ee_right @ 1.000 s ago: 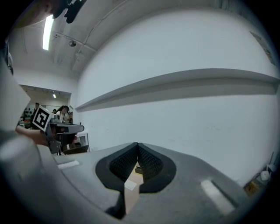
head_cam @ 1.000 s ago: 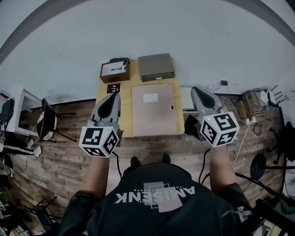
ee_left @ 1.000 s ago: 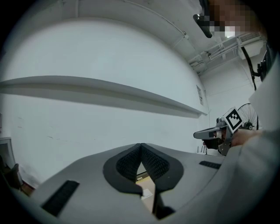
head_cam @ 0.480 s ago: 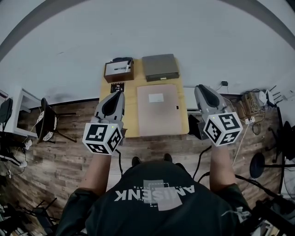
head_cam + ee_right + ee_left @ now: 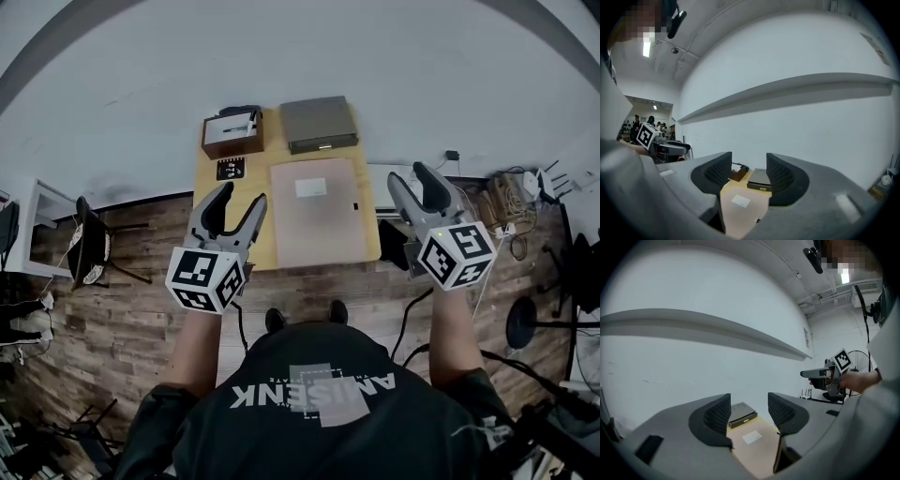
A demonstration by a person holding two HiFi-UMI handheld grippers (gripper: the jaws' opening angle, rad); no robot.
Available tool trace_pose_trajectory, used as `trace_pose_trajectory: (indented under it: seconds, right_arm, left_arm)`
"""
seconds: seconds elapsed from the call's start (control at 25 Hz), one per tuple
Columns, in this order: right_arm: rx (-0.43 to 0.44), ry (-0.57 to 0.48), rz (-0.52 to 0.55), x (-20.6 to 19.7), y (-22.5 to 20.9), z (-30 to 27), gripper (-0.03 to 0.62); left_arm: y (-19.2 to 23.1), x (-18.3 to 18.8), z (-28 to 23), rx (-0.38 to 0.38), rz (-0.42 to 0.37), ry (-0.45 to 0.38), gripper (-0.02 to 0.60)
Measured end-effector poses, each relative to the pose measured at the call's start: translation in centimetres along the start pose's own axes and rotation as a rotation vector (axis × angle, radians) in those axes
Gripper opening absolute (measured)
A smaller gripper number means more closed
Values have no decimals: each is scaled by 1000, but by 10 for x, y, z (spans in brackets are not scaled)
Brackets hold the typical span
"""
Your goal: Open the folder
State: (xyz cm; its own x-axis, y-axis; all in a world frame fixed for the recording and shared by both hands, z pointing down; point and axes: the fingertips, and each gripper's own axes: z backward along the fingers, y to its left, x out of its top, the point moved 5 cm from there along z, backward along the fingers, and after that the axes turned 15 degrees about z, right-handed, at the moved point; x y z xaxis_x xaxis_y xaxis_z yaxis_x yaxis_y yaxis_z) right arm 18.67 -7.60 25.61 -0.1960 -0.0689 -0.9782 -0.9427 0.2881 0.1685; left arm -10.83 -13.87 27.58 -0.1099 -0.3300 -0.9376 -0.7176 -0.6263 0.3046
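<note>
Left tool and right tool just opened, empty, either side of shut folder; white item in brown box

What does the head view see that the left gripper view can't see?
Only the head view shows the brown box, the person's shoes and the wooden floor. Only the left gripper view shows the ceiling light. Both show the closed folder and the gray box beyond it.
</note>
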Motion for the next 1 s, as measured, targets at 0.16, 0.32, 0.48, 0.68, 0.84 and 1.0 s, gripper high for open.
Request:
trace_pose_trajectory:
  seconds: [0.16,0.32,0.48,0.68,0.84,1.0]
  right_arm:
    - [27,49,-29,-17,-7,-2,241]
    - [56,73,-100,-34,-16,-3,242]
    - [95,135,-158,-66,-22,-9,242]
    - [127,202,-223,-111,-31,-16,242]
    - [171,261,-269,-145,-34,-24,242]
    - [219,339,-311,-183,-32,-32,242]
  left_arm:
    - [-6,-8,-3,14,-24,10,261]
    - [-13,-33,-12,8,-34,87,261]
    - [-22,-66,-18,10,-53,171,261]
    - [-36,-93,-29,12,-78,224,261]
    - [-43,-125,-39,5,-77,331,261]
    - [-51,-156,-48,24,-124,406,261]
